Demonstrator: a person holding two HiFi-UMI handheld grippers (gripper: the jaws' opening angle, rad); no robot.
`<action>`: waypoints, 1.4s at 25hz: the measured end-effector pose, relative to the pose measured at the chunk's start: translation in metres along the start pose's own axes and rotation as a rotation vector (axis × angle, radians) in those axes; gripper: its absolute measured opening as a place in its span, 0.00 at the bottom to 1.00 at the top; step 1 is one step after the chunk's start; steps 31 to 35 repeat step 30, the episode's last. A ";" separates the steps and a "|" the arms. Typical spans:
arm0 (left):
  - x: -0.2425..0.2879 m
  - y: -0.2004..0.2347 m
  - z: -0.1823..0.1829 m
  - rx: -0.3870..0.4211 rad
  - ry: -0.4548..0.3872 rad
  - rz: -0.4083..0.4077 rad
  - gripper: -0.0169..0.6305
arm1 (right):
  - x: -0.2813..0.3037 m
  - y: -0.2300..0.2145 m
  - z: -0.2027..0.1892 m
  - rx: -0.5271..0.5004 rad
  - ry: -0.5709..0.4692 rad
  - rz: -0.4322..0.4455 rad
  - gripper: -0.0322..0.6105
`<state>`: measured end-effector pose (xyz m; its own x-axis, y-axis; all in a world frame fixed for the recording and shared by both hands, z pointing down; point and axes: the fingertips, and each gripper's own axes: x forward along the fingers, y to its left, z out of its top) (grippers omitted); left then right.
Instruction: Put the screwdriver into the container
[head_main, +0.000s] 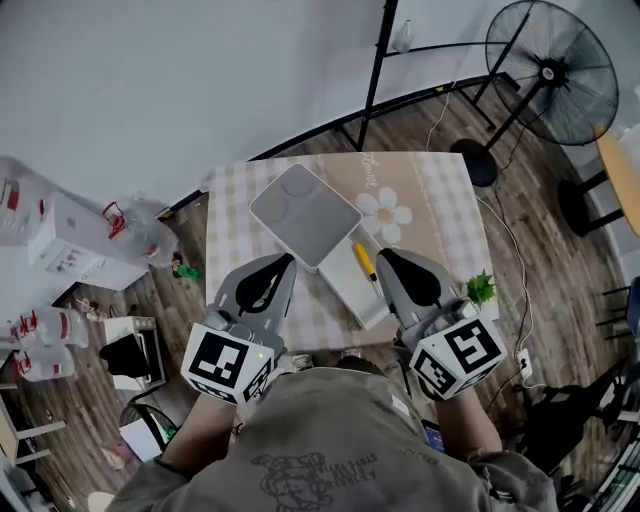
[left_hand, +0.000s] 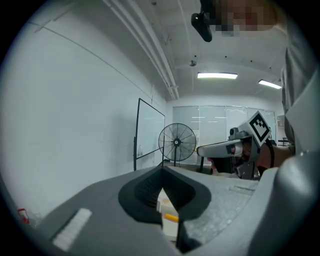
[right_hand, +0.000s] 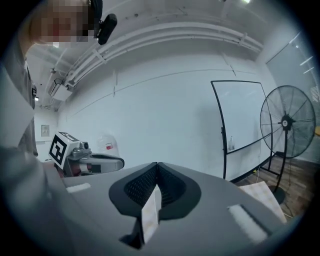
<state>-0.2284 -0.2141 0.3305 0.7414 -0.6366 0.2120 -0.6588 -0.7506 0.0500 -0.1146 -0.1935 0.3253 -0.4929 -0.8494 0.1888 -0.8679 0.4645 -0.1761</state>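
A screwdriver with a yellow handle lies inside a shallow white container on the checked table. A square white lid rests beside it, overlapping its far left end. My left gripper hovers at the container's left, jaws shut and empty. My right gripper hovers just right of the screwdriver, also shut and empty. In the left gripper view the closed jaws leave a slit showing the yellow handle and white container below. In the right gripper view the jaws meet at the tips.
The small table has a checked cloth with a flower print. A little green plant stands at its right edge. A floor fan and a black stand are behind. Boxes and bottles crowd the floor at left.
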 end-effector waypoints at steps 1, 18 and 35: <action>-0.004 -0.003 0.006 0.013 -0.008 0.002 0.03 | -0.007 0.002 0.006 -0.003 -0.017 -0.003 0.09; -0.030 -0.018 0.030 0.052 -0.065 0.035 0.03 | -0.041 0.016 0.021 -0.014 -0.063 0.014 0.09; -0.036 -0.015 0.028 0.048 -0.067 0.050 0.03 | -0.039 0.018 0.016 -0.002 -0.055 0.026 0.09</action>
